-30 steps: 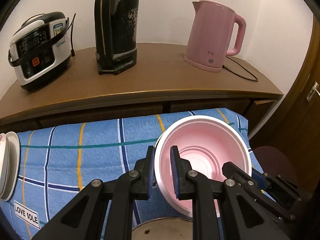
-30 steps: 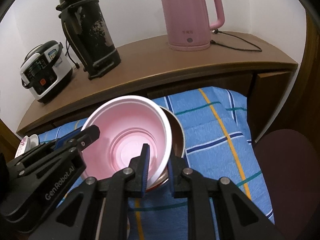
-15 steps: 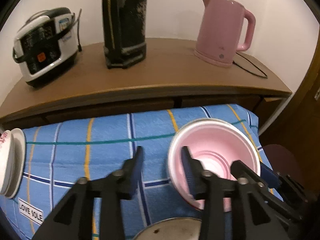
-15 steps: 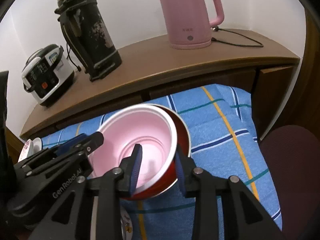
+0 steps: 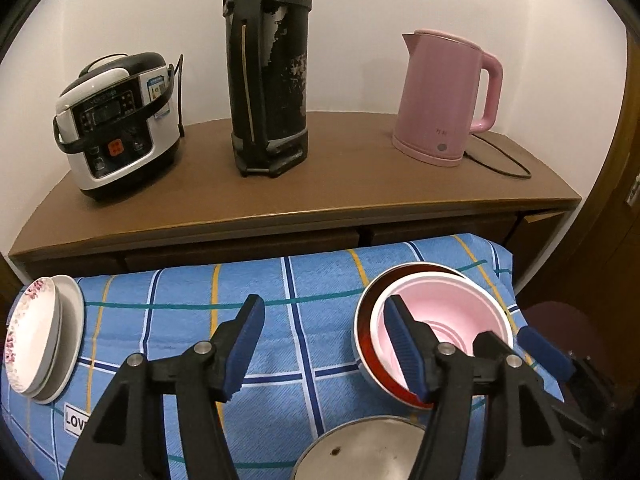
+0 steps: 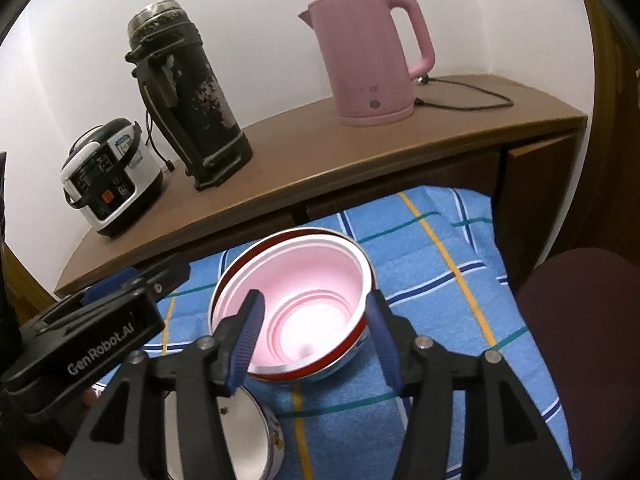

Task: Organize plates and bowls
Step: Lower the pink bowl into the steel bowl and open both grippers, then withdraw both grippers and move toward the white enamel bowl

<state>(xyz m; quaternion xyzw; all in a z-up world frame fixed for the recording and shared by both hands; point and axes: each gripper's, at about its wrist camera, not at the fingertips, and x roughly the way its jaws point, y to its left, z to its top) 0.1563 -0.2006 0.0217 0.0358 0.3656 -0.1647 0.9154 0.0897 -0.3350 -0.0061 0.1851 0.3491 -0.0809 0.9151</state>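
With the pink bowl (image 6: 308,312) nested in the red bowl (image 6: 352,342) at frame centre, bowl stacking partly done. Left gripper (image 5: 332,344) and right gripper (image 6: 316,328) both spread wide, empty. White bowl (image 6: 240,432) lower left unstacked; plates (image 5: 40,340) piled far left.

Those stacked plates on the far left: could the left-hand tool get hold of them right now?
Probably yes. The left gripper is open and holds nothing, and only bare blue cloth lies between it and the plates.
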